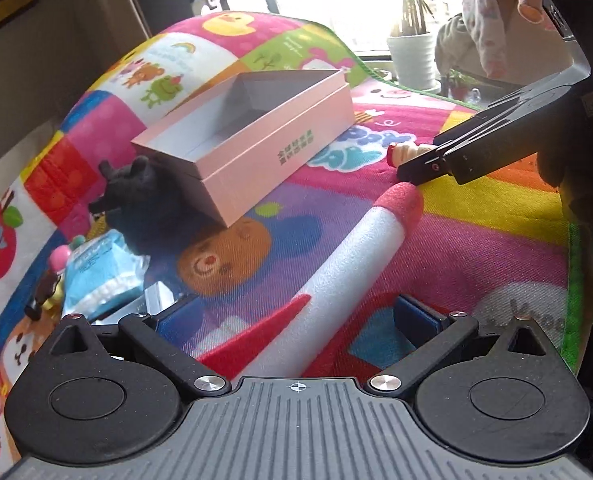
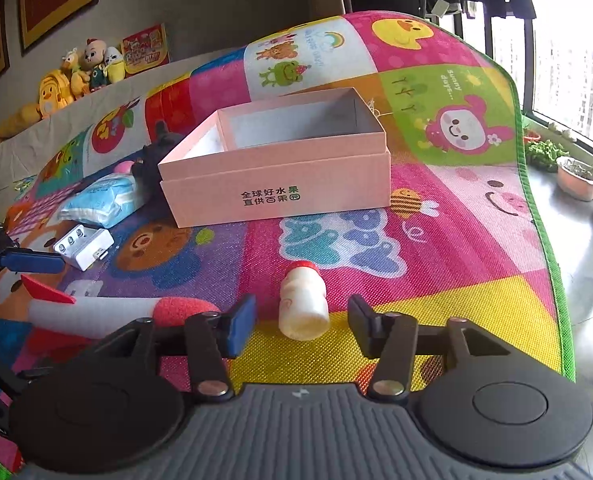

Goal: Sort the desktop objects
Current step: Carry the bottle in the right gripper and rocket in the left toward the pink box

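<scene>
A colourful cartoon play mat (image 2: 436,240) covers the table, and the objects to be sorted lie scattered on it around an open pink cardboard box (image 2: 276,168).

The right gripper (image 2: 302,326) is held low over the near part of the mat, pointing toward the box. Its jaws stand wide apart, one on each side of a small white yogurt-drink bottle (image 2: 302,306) with a red cap. The bottle lies on its side between the fingers, cap toward the box, and neither finger touches it. In the left wrist view the same gripper enters from the right, angled downward, with its fingertips at the mat surface.

The left gripper (image 1: 296,320) is also held low and level over the mat, pointing along a foam toy rocket (image 1: 352,256) with a white body, red nose and red fin. Its jaws are spread wide, and the rocket's tail end lies between them on the mat, not clamped. The rocket's red nose points toward the right gripper and lies just beside its fingertips.

The pink box sits near the middle of the mat with nothing visible inside it. A black plush toy (image 1: 144,200) lies against its left side, touching it. Near that toy lie a blue-and-white tissue pack (image 2: 100,200) and a small white plastic device (image 2: 82,244).
</scene>
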The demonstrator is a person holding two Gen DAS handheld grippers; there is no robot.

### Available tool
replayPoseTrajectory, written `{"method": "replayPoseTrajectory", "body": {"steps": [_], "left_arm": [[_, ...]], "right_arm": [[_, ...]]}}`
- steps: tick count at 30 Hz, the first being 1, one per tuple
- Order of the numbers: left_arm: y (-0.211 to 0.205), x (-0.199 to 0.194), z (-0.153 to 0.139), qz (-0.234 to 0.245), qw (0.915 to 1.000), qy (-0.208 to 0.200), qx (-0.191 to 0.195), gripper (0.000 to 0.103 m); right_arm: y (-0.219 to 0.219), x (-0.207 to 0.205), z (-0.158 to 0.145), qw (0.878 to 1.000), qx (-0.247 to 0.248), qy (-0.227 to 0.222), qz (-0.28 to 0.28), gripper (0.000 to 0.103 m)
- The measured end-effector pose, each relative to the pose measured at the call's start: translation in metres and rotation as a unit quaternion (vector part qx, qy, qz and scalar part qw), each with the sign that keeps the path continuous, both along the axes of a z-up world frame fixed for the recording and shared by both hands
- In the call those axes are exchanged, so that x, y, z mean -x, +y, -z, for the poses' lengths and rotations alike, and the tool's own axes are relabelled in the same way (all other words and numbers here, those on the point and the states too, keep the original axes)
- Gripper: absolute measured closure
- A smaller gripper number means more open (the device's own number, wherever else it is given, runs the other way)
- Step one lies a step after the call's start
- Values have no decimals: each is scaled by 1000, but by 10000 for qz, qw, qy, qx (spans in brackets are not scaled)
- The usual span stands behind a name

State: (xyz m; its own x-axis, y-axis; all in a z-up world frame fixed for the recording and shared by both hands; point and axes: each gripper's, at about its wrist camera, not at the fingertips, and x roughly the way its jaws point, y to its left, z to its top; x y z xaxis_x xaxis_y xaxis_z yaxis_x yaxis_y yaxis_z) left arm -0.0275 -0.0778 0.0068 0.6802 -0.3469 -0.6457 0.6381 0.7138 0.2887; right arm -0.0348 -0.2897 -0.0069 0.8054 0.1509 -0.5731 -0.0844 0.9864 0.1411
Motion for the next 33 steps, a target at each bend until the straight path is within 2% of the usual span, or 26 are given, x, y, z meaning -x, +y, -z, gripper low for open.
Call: {"method": "replayPoseTrajectory", "body": {"steps": [1,4,8,10,12,14,16,17,20,21,23,28,30,31,32,33], "left_arm": [[-3,-2,0,32,10000,5,-16,0],[-9,-3,0,152,9999,48,11,0],[-12,2,1,-127,9999,-74,-27,2],[-8,2,1,-391,9990,-179,-86,17],[2,-2,-1,-869,9958,-271,-77,19],[19,-9,-2,-1442,9891,-291,14,19],[38,-18,-3,-1941,9806,-89,246,20],[48,-20,-4,-2054,9775,138,454,20],[57,-14,-7,-1684,9743,911,1185,14],[55,-10,-7,-1540,9739,1034,1306,12],[45,0,-7,-1355,9761,1040,1341,12],[28,4,-11,-1500,9791,714,1176,13],[28,3,-14,-1547,9795,607,1137,14],[28,3,-16,-1556,9794,580,1144,14],[30,4,-17,-1574,9791,556,1159,14],[31,4,-17,-1587,9789,532,1172,14]], "right_arm": [[-2,0,0,9999,-53,-5,96,36],[-11,-1,1,9992,-325,16,234,36],[-13,0,1,9988,-367,-16,322,29],[-13,-1,1,9987,-366,-21,360,27],[-13,-1,1,9986,-375,-15,383,25],[-13,0,1,9985,-358,-26,403,23],[-12,0,1,9986,-349,-30,403,23],[-13,0,1,9986,-354,-25,401,23],[-12,-2,1,9988,-331,-1,370,21],[-11,-2,1,9988,-317,11,365,21],[-10,-3,1,9989,-279,36,362,21],[-6,-4,1,9993,-129,68,342,21],[0,-6,1,9996,112,120,223,23],[6,-6,0,9994,312,124,74,32],[12,-7,0,9985,519,119,-83,46],[18,-7,0,9971,722,128,-201,51]]}}
